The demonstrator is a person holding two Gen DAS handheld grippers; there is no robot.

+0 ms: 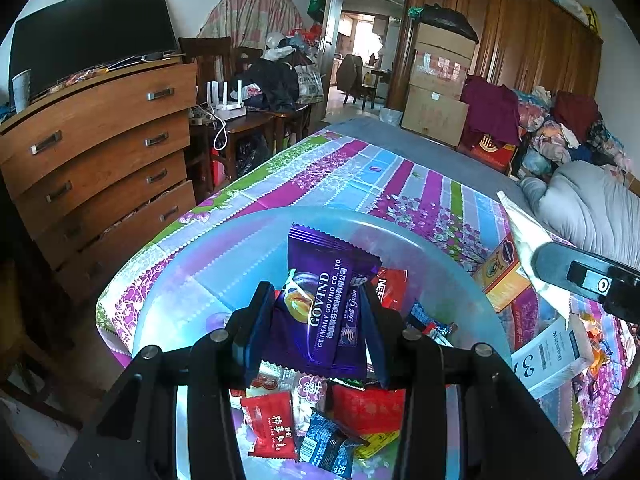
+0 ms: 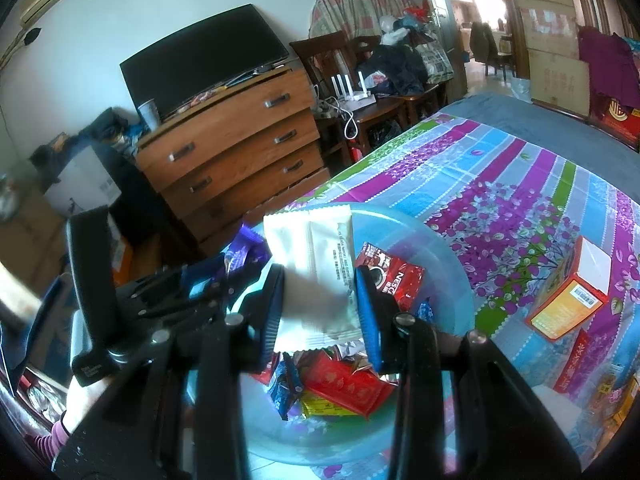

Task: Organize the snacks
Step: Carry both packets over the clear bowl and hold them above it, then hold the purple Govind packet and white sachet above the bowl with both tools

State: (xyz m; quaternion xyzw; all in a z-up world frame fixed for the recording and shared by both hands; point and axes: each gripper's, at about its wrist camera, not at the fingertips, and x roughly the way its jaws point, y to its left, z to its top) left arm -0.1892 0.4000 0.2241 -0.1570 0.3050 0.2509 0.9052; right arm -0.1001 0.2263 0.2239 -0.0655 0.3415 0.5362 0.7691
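Snacks were held in both sets of fingers over a pale blue plastic bowl (image 1: 224,248). The left gripper (image 1: 316,320) was clenched on a purple GOVIND packet (image 1: 324,300), its two fingers (image 1: 256,312) pressing the packet's sides so that it stood up above the bowl. The right gripper (image 2: 320,308) was clenched on a white sachet (image 2: 316,256), which rose between its blue-edged fingers (image 2: 366,312) and leaned over the bowl's near rim; in the left wrist view the same sachet showed at the right edge, gripped by the other tool.

Below the fingers, inside the bowl, lay a loose heap of small wrapped snacks: a red candy packet (image 1: 270,424), a dark blue packet (image 1: 328,444), a flat red packet (image 1: 366,404) and a red Nescafé sachet (image 2: 394,280) against the far wall.

The bowl sat on a bed (image 2: 520,184) covered by a striped purple, blue and green floral cloth. Beside the bowl on the cloth lay an orange box (image 2: 568,300) and a white box (image 1: 556,356), with more wrapped sweets scattered near them. A person's hand (image 2: 86,396) in a striped cuff held the left tool. Beyond the bed stood a wooden chest of drawers (image 1: 100,140) with a dark screen (image 1: 92,36) on top.
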